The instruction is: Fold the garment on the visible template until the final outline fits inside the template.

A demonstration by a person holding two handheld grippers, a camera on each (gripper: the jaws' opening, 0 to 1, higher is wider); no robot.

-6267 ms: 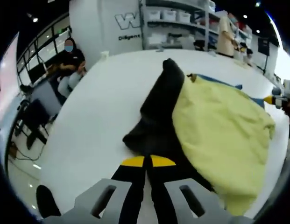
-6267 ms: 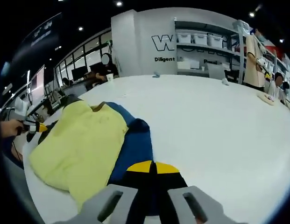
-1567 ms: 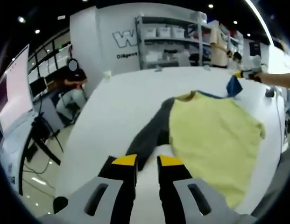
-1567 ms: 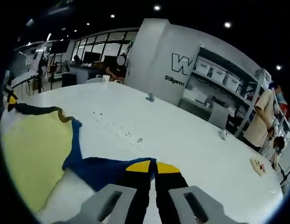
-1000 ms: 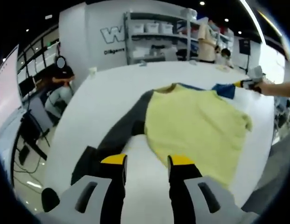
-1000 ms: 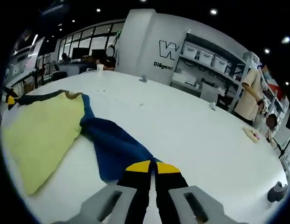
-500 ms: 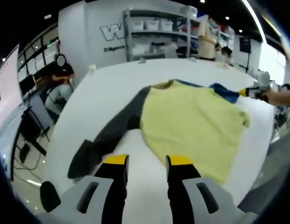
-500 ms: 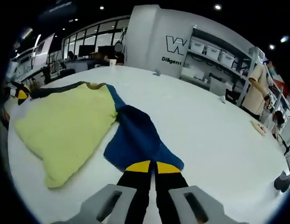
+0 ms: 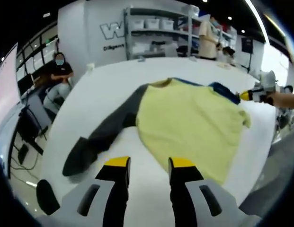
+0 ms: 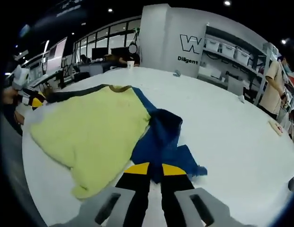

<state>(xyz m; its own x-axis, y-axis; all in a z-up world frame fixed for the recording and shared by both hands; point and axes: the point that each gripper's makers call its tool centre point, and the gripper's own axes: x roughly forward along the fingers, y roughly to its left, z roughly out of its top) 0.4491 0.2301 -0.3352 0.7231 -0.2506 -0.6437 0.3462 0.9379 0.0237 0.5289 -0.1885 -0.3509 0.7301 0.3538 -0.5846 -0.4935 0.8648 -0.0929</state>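
White table [image 9: 113, 85] carries the yellow garment [image 9: 189, 118] spread flat, sleeves out; folding looks barely begun. Left gripper [image 9: 147, 163] spread; right gripper [image 10: 150, 169] pinching blue sleeve [image 10: 158, 142].

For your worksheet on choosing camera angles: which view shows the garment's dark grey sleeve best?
The left gripper view: the dark grey sleeve lies stretched across the white table, visible from shoulder to cuff. In the right gripper view it is just a thin dark strip along the far edge of the yellow body.
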